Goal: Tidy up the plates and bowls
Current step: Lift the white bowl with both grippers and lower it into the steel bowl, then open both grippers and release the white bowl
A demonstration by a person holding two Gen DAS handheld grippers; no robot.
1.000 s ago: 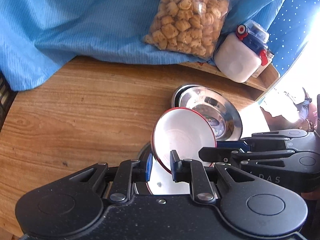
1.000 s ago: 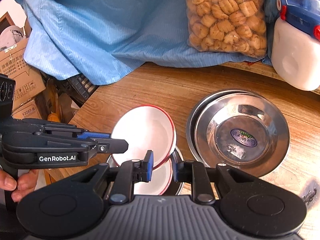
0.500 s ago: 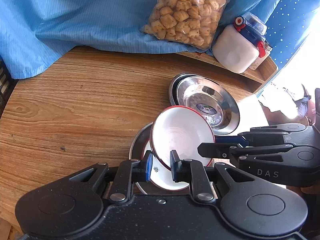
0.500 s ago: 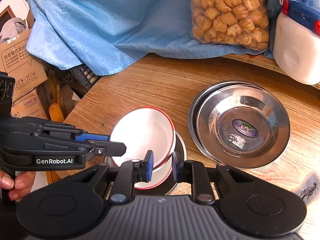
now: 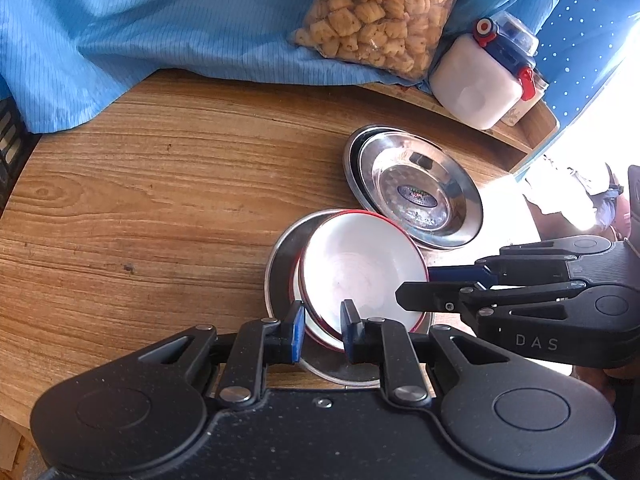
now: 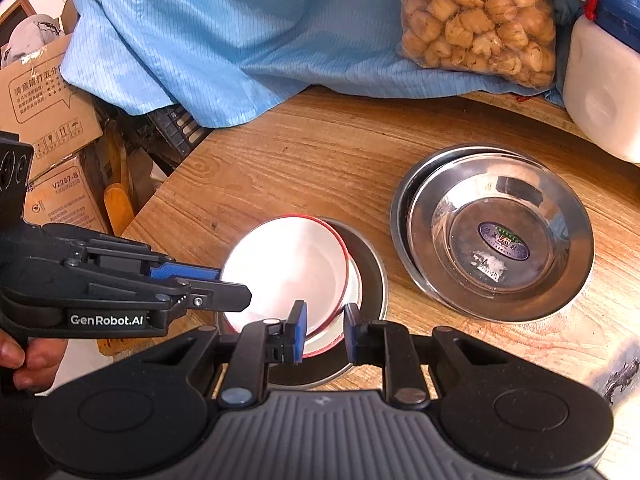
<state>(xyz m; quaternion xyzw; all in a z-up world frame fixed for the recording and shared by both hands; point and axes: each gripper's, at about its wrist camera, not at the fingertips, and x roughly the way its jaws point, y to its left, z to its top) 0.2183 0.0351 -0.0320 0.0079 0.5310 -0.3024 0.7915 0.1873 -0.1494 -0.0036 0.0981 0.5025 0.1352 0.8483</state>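
Both grippers clamp the rim of one white bowl with a red rim [image 5: 356,272]. In the left wrist view, the left gripper [image 5: 322,330] sits at lower centre, its blue pads closed on the near edge of the bowl. The right gripper [image 5: 416,284] enters from the right of the frame and pinches the bowl's right edge. In the right wrist view, the right gripper [image 6: 324,330] holds the near rim, and the left gripper [image 6: 230,284] reaches in from the left.

The bowl is tilted and sits over a second red-rimmed white bowl [image 6: 354,280], inside a steel plate [image 6: 374,276] on the wooden table [image 5: 160,200]. Just beside this stack, toward the upper right, lie stacked steel plates [image 6: 496,236].

Along the top of the frame are a blue cloth [image 5: 160,20], a bag of snacks [image 5: 380,12] and a white container [image 5: 476,84].
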